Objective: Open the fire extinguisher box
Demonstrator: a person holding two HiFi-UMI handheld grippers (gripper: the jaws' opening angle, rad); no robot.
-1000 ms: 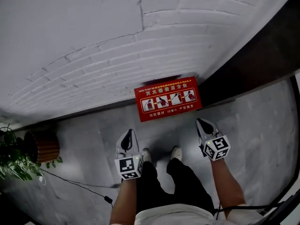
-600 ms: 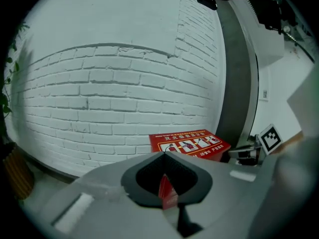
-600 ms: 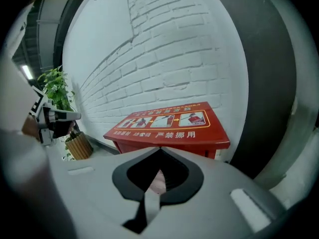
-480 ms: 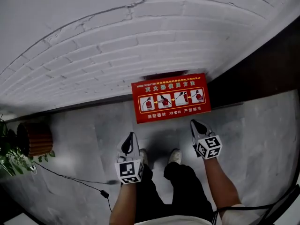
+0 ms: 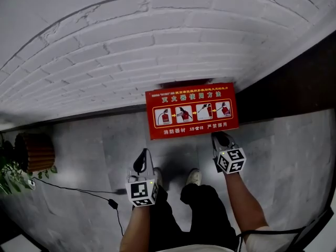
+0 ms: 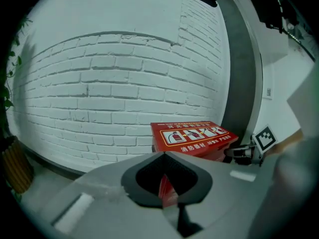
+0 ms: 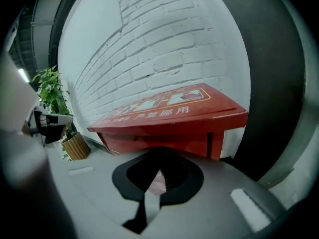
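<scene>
The red fire extinguisher box (image 5: 191,111) stands on the grey floor against the white brick wall, its sloped lid down and printed with pictograms. My right gripper (image 5: 222,139) is shut and empty, its tips at the lid's front edge near the right corner; in the right gripper view the box (image 7: 169,116) fills the space just above the jaws. My left gripper (image 5: 140,161) is also shut and empty, well short of the box and to the left of its front. From the left gripper view, the box (image 6: 194,136) is ahead and the right gripper (image 6: 244,153) is beside it.
A potted plant in a wicker basket (image 5: 34,154) stands at the left by the wall. A thin black cable (image 5: 79,190) runs across the floor near it. A dark panel (image 5: 294,83) lies right of the box. The person's shoes (image 5: 194,177) stand between the grippers.
The right gripper has moved forward up to the box's front edge. The left gripper stays low and has barely moved. The view has shifted slightly towards the wall.
</scene>
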